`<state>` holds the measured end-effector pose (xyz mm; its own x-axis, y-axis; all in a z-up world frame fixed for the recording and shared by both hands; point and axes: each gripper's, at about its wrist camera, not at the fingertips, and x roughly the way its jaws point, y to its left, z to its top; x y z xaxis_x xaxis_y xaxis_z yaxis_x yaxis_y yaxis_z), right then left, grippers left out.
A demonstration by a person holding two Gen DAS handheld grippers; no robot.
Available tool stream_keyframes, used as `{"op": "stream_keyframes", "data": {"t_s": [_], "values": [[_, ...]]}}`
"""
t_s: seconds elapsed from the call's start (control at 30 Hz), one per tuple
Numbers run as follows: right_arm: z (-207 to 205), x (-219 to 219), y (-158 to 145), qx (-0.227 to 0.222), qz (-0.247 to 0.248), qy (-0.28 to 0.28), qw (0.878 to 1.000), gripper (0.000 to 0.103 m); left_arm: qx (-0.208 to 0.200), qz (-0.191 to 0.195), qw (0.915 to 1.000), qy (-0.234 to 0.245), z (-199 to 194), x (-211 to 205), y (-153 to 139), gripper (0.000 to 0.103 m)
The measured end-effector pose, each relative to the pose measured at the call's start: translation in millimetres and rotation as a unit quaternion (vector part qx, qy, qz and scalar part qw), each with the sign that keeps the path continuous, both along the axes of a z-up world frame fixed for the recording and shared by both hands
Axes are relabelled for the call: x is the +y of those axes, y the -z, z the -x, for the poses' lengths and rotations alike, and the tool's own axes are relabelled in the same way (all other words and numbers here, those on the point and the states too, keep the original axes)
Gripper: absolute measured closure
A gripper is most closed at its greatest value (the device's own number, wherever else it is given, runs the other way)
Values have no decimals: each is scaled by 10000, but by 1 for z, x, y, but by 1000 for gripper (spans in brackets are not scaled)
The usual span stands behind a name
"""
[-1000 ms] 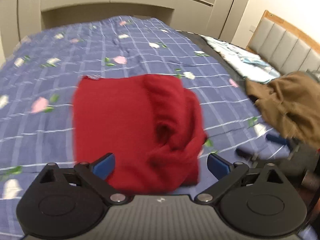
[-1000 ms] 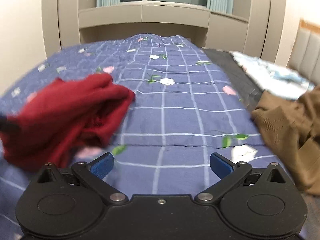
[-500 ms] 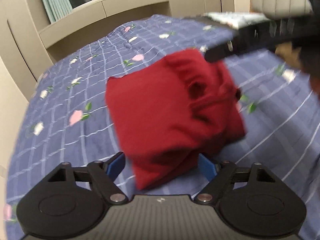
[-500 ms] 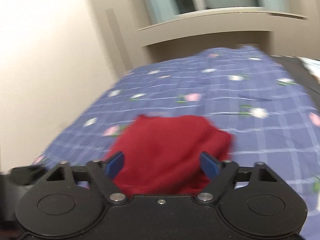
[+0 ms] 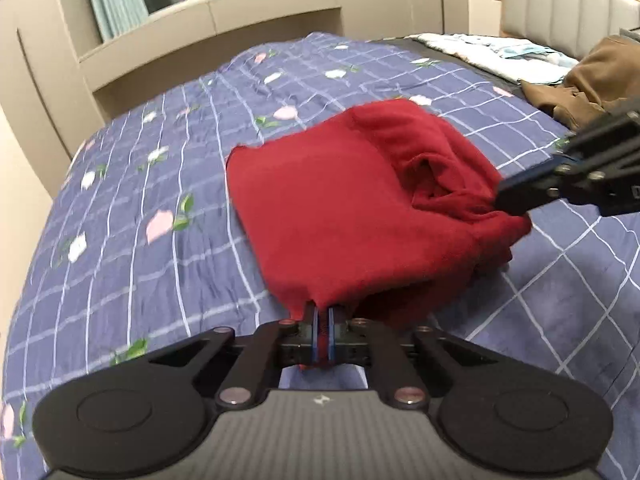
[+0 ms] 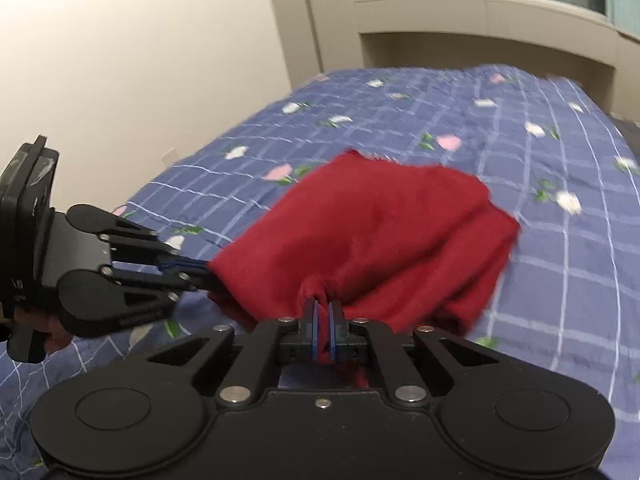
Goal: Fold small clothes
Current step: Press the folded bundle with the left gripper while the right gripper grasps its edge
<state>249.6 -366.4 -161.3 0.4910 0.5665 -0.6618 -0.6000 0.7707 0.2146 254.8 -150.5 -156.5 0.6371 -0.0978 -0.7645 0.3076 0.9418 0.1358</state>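
A red knitted garment (image 5: 344, 200) lies partly folded and bunched on the blue checked bedspread (image 5: 160, 184). My left gripper (image 5: 323, 322) is shut on the garment's near edge, red cloth pinched between its blue pads. The right gripper (image 5: 508, 196) reaches in from the right and grips the bunched right corner. In the right wrist view the same garment (image 6: 384, 232) spreads ahead, with my right gripper (image 6: 324, 322) shut on a gathered fold of it. The left gripper (image 6: 200, 270) shows at the left, clamped on the cloth's left corner.
A brown garment (image 5: 592, 80) and a pale patterned cloth (image 5: 492, 54) lie at the bed's far right, by a padded headboard (image 5: 560, 4). Beige cabinets (image 5: 208, 24) and a window close off the far end. A plain wall (image 6: 132, 60) borders the bed's left side.
Both grippers went from wide open to shut, each pinching an edge of the red garment. The right gripper swung from the bare bedspread over to the garment's right side.
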Motion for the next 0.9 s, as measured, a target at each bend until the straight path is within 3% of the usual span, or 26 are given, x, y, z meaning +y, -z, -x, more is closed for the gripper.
{"op": "stream_keyframes", "data": {"t_s": [0.2, 0.3, 0.37, 0.43, 0.47, 0.57, 0.63, 0.7, 0.9], "values": [[8, -6, 31, 258, 112, 237, 9993, 103, 173, 320, 9989, -284, -2, 9, 10, 100], [9, -10, 39, 388, 144, 429, 9982, 103, 250, 275, 9988, -304, -3, 13, 18, 99], [8, -17, 33, 451, -79, 575, 9973, 93, 218, 387, 9987, -266, -2, 15, 11, 98], [5, -28, 25, 435, -318, 749, 9957, 69, 238, 545, 9977, -313, -3, 19, 6, 97], [0, -33, 21, 449, -428, 837, 9946, 65, 257, 583, 9975, -321, -4, 19, 5, 97], [-25, -41, 12, 439, -568, 1116, 9912, 49, 237, 525, 9980, -260, -3, 18, 4, 97], [-48, -42, 10, 481, -567, 1314, 9885, 28, 207, 437, 9986, -222, -2, 16, 5, 97], [-75, -43, 16, 701, -574, 1596, 9830, 17, 192, 416, 9987, -233, -2, 14, 5, 97], [-143, -47, 36, 1486, -1203, 2173, 9572, 17, 157, 478, 9983, -299, -1, 15, 6, 97]]}}
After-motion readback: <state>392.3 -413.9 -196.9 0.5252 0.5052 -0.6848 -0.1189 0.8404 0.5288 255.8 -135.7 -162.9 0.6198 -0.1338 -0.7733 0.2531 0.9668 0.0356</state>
